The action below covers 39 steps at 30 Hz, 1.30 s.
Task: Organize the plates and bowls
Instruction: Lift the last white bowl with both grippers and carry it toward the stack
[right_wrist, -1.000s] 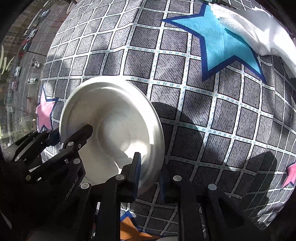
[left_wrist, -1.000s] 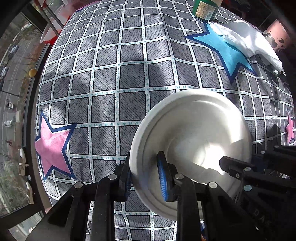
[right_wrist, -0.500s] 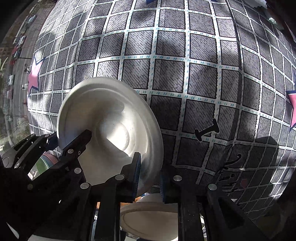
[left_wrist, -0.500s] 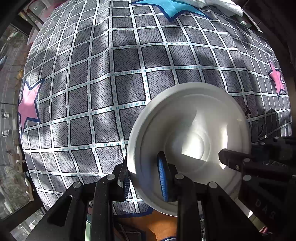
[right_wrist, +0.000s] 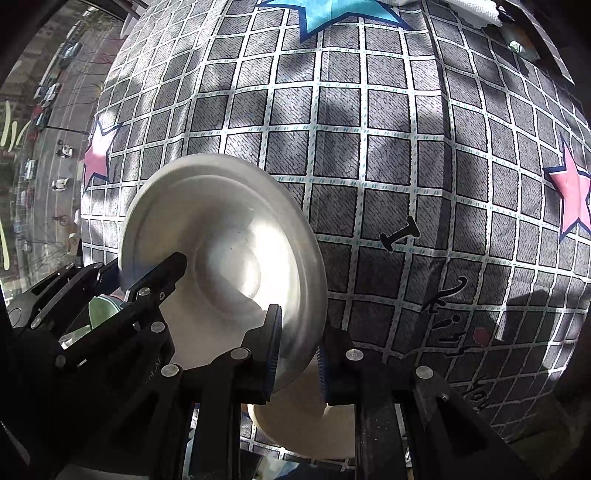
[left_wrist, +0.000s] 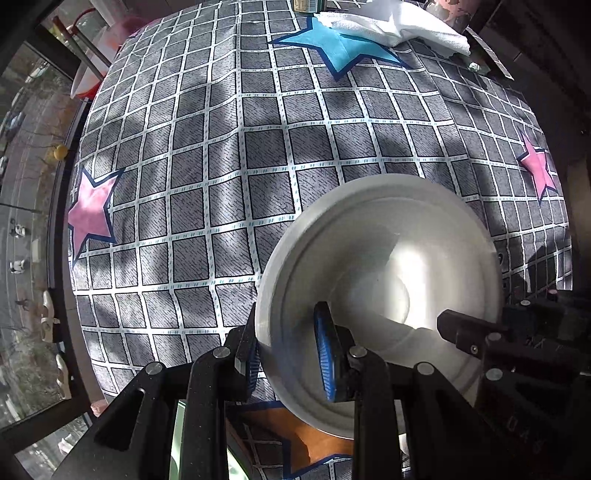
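The table is covered by a grey checked tablecloth (left_wrist: 229, 155) with white grid lines and stars — a blue star (left_wrist: 336, 44) at the far side, pink stars at the edges. A white towel (left_wrist: 399, 26) is seen crumpled at the far edge, partly over the blue star.

A white plate (left_wrist: 384, 266) is held above the cloth, tilted, gripped from both sides at once. The left gripper (left_wrist: 286, 360) is clamped on the plate's near-left rim, one blue pad under and one inside the rim. The right gripper (right_wrist: 297, 350) is clamped on the opposite rim, its fingers closed across the edge. The plate (right_wrist: 221, 236) appears lifted clear of the table, though contact cannot be fully ruled out.

Below the right gripper a second white dish (right_wrist: 295, 421) is partly seen, and a pale green dish (right_wrist: 101, 308) sits behind the left gripper's body in the right wrist view.

Risks, as judged from here: only a shallow bite on the rim is held by each side — the smooth glazed plate could slip if the two hands are moved out of step or twisted against each other. If lowered onto the dishes below while tilted, a rim could be knocked or chipped. An early release by one side would leave the plate swinging from the other.
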Each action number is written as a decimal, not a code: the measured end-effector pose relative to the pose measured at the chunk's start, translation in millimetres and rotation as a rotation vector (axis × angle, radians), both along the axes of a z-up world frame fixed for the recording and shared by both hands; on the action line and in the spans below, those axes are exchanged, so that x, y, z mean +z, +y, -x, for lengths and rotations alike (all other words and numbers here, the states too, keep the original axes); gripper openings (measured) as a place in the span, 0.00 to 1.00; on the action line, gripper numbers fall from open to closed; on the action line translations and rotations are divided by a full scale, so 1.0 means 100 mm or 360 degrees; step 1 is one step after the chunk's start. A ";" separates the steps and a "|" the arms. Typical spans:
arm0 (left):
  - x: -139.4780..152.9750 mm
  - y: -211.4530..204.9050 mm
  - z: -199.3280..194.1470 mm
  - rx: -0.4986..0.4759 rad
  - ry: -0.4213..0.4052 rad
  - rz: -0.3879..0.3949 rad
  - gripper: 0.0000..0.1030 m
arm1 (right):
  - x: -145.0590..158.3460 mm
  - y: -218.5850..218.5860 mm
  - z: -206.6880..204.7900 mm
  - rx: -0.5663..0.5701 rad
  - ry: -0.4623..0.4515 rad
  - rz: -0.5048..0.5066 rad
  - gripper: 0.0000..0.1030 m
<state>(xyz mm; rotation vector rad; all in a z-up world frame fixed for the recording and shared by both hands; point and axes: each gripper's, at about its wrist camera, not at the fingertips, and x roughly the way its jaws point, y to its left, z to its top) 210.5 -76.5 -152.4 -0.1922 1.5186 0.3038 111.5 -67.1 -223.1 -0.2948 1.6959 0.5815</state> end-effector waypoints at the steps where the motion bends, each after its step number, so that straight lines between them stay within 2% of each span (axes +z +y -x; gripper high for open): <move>1: 0.04 -0.03 -0.02 -0.0008 -0.0007 -0.0001 0.27 | 0.06 -0.09 -0.06 -0.0005 -0.0007 -0.0003 0.19; 9: 0.30 -0.41 0.09 -0.0114 -0.0050 0.0010 0.27 | 0.35 -0.50 0.06 -0.0087 -0.0041 -0.0025 0.19; 10: 0.20 -0.42 0.20 -0.0133 -0.0054 0.0013 0.27 | 0.39 -0.54 0.10 -0.0102 -0.0044 -0.0023 0.19; 14: 0.18 -0.48 0.21 -0.0212 -0.0059 0.0029 0.28 | 0.47 -0.76 0.20 -0.0172 -0.0048 -0.0022 0.19; 28: -0.02 -1.01 0.41 -0.0474 0.0030 0.0077 0.29 | 0.30 -1.31 0.53 -0.0407 0.0029 0.0031 0.19; 30: -0.06 -1.04 0.43 -0.0493 0.0046 0.0082 0.35 | 0.24 -1.30 0.55 -0.0424 0.0040 0.0042 0.19; 32: -0.09 -1.04 0.46 -0.0489 0.0080 0.0064 0.47 | 0.21 -1.29 0.57 -0.0437 0.0046 0.0043 0.19; 34: -0.09 -0.99 0.49 -0.0465 0.0077 0.0059 0.70 | 0.19 -1.31 0.57 -0.0451 0.0039 0.0064 0.20; 35: -0.08 -0.97 0.51 -0.0456 0.0068 0.0059 0.73 | 0.19 -1.33 0.58 -0.0462 0.0037 0.0078 0.24; 37: -0.05 -0.90 0.55 -0.0439 0.0060 0.0055 0.78 | 0.20 -1.39 0.57 -0.0495 0.0022 0.0088 0.66; 39: -0.03 -0.82 0.59 -0.0412 0.0055 0.0079 0.78 | 0.25 -1.47 0.58 -0.0527 -0.0004 0.0049 0.80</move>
